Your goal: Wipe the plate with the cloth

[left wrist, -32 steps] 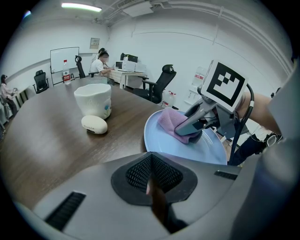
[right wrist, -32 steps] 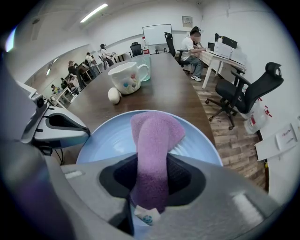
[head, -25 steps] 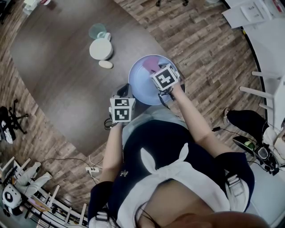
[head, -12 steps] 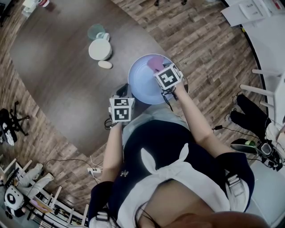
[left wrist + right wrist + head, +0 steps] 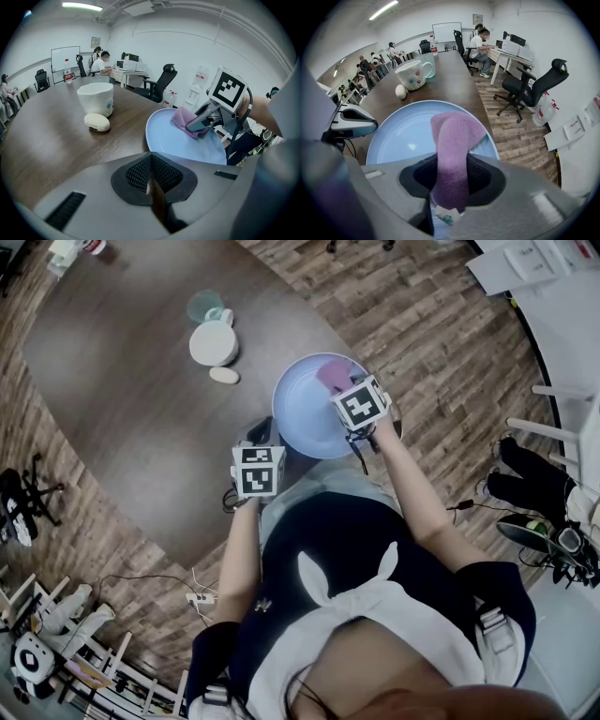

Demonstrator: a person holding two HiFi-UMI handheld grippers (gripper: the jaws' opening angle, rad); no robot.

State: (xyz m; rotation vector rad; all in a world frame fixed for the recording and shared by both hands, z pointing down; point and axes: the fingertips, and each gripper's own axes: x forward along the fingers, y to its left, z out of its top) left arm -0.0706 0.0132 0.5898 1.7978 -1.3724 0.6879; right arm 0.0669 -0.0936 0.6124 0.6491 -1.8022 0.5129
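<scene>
A light blue plate (image 5: 302, 413) (image 5: 408, 133) (image 5: 173, 140) lies on the dark table close to its near edge. My right gripper (image 5: 349, 395) (image 5: 450, 183) (image 5: 197, 125) points steeply down over the plate's right part. It is shut on a purple cloth (image 5: 333, 373) (image 5: 452, 140) (image 5: 185, 121), and the cloth's free end rests on the plate. My left gripper (image 5: 256, 442) (image 5: 151, 180) (image 5: 351, 123) sits just off the plate's near left rim, jaws shut with nothing in them, not touching the plate.
Beyond the plate on the brown table (image 5: 131, 381) stand a white mug (image 5: 214, 341) (image 5: 412, 75) (image 5: 95, 98), a small white oval object (image 5: 223, 375) (image 5: 97, 122) and a teal glass (image 5: 203, 306). Wood floor, office chairs (image 5: 534, 91) and desks lie to the right.
The right gripper has slid a little to the right across the plate, dragging the purple cloth with it. The left gripper and the plate have stayed put.
</scene>
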